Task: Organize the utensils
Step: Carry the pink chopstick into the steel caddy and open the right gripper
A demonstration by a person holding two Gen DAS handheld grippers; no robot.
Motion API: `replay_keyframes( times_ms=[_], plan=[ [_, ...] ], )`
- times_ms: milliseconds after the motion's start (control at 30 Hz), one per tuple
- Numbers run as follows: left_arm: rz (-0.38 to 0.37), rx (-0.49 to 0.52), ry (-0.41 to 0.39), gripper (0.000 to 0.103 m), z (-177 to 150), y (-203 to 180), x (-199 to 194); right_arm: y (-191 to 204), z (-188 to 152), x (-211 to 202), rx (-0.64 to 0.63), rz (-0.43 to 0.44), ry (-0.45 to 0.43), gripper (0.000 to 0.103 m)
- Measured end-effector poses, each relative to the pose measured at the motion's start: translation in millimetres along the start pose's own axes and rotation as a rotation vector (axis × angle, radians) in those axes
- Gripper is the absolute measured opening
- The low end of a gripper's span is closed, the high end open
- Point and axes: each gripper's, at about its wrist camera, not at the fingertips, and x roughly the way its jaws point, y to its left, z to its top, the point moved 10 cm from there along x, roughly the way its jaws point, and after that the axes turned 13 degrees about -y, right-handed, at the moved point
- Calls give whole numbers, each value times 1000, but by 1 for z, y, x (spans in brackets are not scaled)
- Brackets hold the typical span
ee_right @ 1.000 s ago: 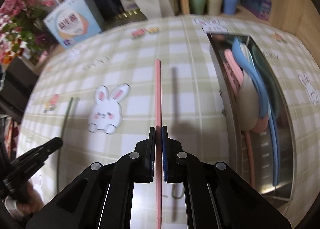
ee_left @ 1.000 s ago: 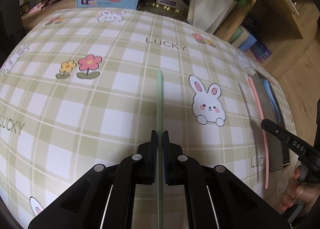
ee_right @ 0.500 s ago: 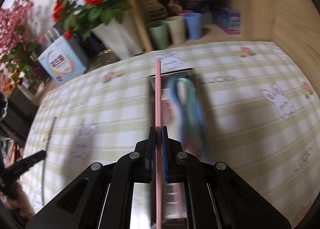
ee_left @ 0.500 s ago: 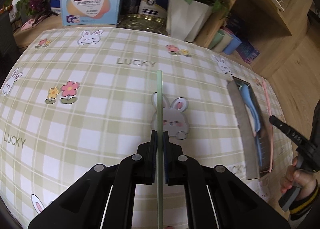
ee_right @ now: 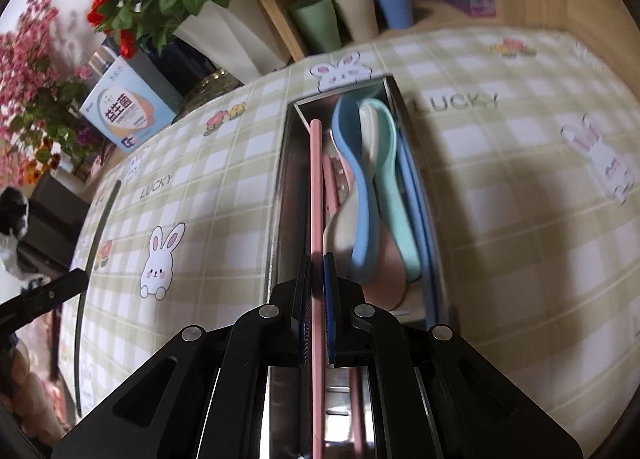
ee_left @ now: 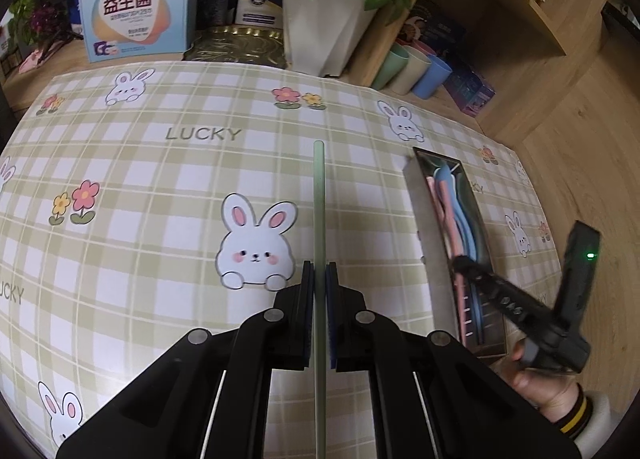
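Note:
My left gripper is shut on a green chopstick, held above the checked tablecloth to the left of the steel tray. My right gripper is shut on a pink chopstick that hangs lengthwise over the left side of the steel tray. Inside that tray lie pink, white, blue and mint spoons and another pink chopstick. The left wrist view also shows the right gripper over the tray's near end. The green chopstick appears at the left of the right wrist view.
Behind the table stand a white flower pot, a blue and white box and three cups on a wooden shelf. A person's hand with a striped cuff holds the right gripper's handle. The table's right edge lies just past the tray.
Both grippers have moved right with their chopsticks. The pink chopstick went from beside the tray to above its inside. The green one rose and now hangs nearer the tray.

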Motion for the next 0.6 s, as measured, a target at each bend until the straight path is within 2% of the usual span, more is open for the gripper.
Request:
replay_keyframes(
  times_ms=[333,600],
  plan=[
    [-22,-13,37,6,0,-25,9,0,-4,5,33,38,33,7],
    [-56,-8,63,6,1,-56,16,-13,3,-16,84,63,6,8]
  ],
)
